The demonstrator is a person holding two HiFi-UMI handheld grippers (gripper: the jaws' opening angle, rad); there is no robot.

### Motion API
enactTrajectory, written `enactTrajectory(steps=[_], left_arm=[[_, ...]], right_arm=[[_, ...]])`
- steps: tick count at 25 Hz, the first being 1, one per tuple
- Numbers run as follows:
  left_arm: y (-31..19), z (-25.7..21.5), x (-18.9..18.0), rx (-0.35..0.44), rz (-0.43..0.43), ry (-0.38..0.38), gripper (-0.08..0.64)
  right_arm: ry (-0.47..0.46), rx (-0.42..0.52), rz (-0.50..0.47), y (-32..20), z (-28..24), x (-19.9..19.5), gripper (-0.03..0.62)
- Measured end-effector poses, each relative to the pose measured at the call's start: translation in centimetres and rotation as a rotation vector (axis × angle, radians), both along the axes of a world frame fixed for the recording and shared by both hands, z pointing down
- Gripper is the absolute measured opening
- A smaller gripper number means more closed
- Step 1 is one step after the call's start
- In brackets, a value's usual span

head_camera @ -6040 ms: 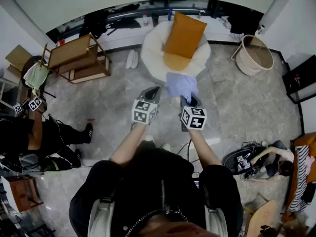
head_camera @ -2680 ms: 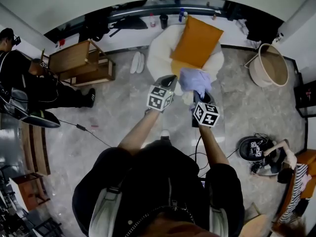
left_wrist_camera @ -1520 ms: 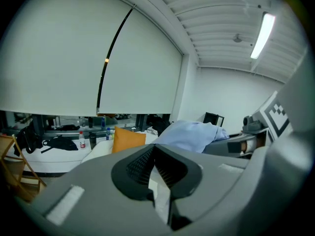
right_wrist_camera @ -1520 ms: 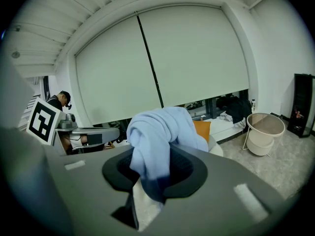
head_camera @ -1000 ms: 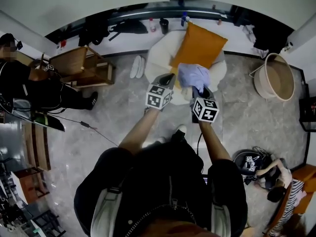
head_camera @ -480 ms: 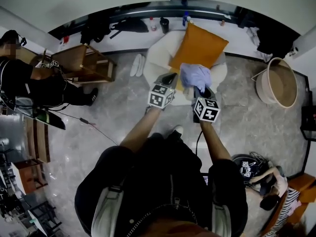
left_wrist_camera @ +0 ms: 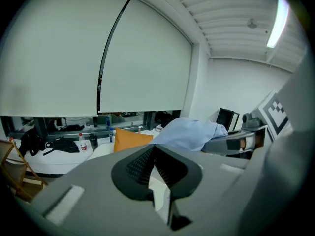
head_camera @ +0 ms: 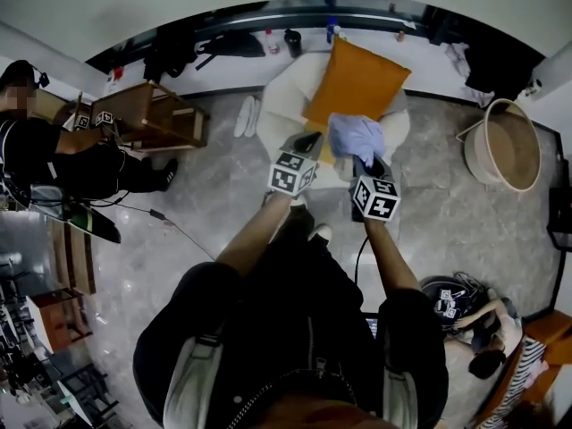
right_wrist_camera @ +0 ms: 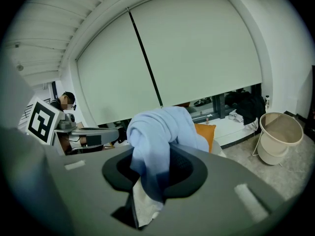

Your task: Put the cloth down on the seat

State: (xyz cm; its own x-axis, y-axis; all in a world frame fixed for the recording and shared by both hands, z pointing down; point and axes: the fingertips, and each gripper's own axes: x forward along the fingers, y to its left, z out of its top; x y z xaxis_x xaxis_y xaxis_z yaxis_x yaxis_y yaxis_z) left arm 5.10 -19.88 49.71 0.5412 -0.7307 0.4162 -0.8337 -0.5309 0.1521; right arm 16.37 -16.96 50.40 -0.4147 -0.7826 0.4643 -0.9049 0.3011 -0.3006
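A light blue cloth (head_camera: 356, 138) hangs bunched from my right gripper (head_camera: 362, 161), whose jaws are shut on it; in the right gripper view the cloth (right_wrist_camera: 156, 132) drapes over the jaws and hides the tips. The cloth hovers over the front of the white round seat (head_camera: 275, 105), just before the orange cushion (head_camera: 356, 79) leaning on its back. My left gripper (head_camera: 307, 143) stands beside it on the left, over the seat's front edge, with its tips together and nothing held (left_wrist_camera: 154, 152). The left gripper view shows the cloth (left_wrist_camera: 189, 133) at its right.
A beige basket (head_camera: 509, 146) stands right of the seat, a wooden rack (head_camera: 147, 119) and white slippers (head_camera: 246, 114) to its left. A person in black (head_camera: 54, 164) is at the far left, another sits low at the right (head_camera: 487, 338). Bottles (head_camera: 268, 38) line the window ledge.
Over the last seconds I have come closer to the seat, with the cloth carried from in front of it to over its front. In the last second little has shifted.
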Motion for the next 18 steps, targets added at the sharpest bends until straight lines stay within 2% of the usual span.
enactTrajectory(steps=[9, 18], left_arm=[[-1.6, 1.5, 1.0, -0.021, 0.039, 0.019, 0.005], [-6.3, 3.7, 0.2, -0.053, 0.062, 0.043, 0.005]], right_arm=[[0.015, -0.026, 0.02, -0.8, 1.3, 0.1, 0.104], [0.041, -0.063, 0.034, -4.7, 3.0, -1.3, 0.104]])
